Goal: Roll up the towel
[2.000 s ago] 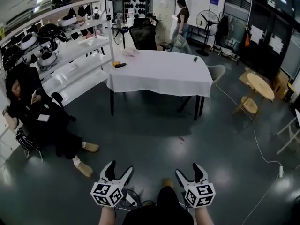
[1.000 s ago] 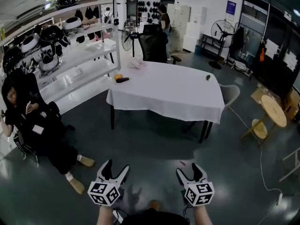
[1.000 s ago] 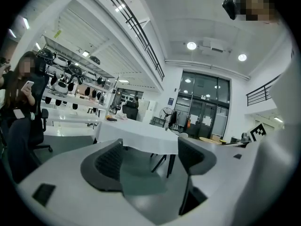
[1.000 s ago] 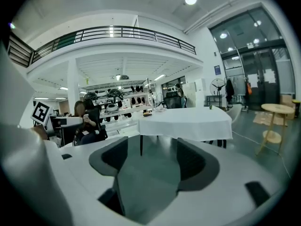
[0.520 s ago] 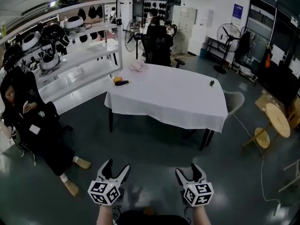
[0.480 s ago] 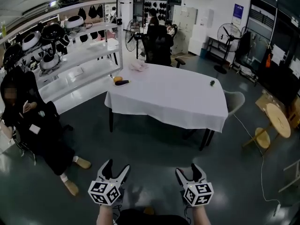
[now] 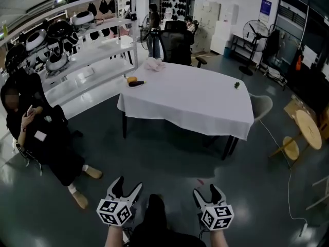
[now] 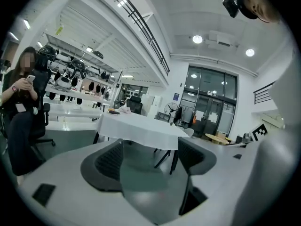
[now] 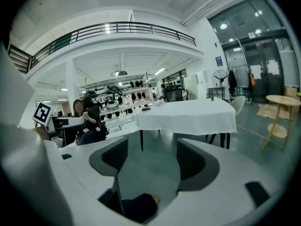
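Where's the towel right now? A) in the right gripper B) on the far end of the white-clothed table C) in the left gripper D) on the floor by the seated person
B: the towel lies crumpled at the far end of the table, while the left gripper and right gripper are both open and empty, held over the floor short of the table.

Open floor (image 7: 172, 161) ahead, table (image 7: 195, 99) beyond (person (image 7: 45, 138) left)

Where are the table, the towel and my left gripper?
table (image 7: 190, 99), head view: bare white cloth on its top.
towel (image 7: 153, 64), head view: middle of the crumpled pinkish heap at the far-left corner.
left gripper (image 7: 129, 186), head view: midway between its open fingertips.
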Tool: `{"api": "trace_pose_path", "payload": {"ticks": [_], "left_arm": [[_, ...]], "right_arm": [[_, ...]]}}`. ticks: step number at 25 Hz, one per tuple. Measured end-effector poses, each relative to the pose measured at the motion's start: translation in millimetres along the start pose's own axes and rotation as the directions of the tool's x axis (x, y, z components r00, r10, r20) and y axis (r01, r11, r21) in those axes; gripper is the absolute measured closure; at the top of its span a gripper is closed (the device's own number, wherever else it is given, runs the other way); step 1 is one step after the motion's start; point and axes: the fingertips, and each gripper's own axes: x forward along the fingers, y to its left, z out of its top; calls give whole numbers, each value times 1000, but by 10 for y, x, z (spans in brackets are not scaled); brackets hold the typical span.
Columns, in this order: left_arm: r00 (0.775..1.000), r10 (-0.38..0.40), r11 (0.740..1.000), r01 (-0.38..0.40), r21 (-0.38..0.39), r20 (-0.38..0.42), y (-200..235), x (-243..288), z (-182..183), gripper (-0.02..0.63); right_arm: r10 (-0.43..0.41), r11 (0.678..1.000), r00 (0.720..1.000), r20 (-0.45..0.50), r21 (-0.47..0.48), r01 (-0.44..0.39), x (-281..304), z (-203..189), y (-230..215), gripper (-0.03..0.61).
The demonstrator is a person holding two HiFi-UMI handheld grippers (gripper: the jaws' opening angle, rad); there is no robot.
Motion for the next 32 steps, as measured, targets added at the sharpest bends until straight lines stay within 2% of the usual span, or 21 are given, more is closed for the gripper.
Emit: {"api": "trace_pose_path", "payload": {"ticks": [5, 11, 26, 32], "left_arm": [[999, -5, 1000, 4, -21, -35, -27, 32, -153, 235], [1000, 4, 1000, -5, -24, -24, 133, 318, -15, 235], [999, -46, 999, 45, 7, 27, 825, 1818, 964, 235], [997, -69, 998, 69, 14, 24, 1037, 2364, 1156, 235]], "right_arm": [[10, 1000, 1000, -29, -3, -10, 72, -65, 22, 245], [22, 1000, 1000, -22, -17, -22, 382, 140, -29, 245], [-12, 999, 1000, 28, -44, 13, 1793, 1240, -244, 252], [-43, 998, 998, 37, -34, 45, 2258, 1485, -417, 258]]}}
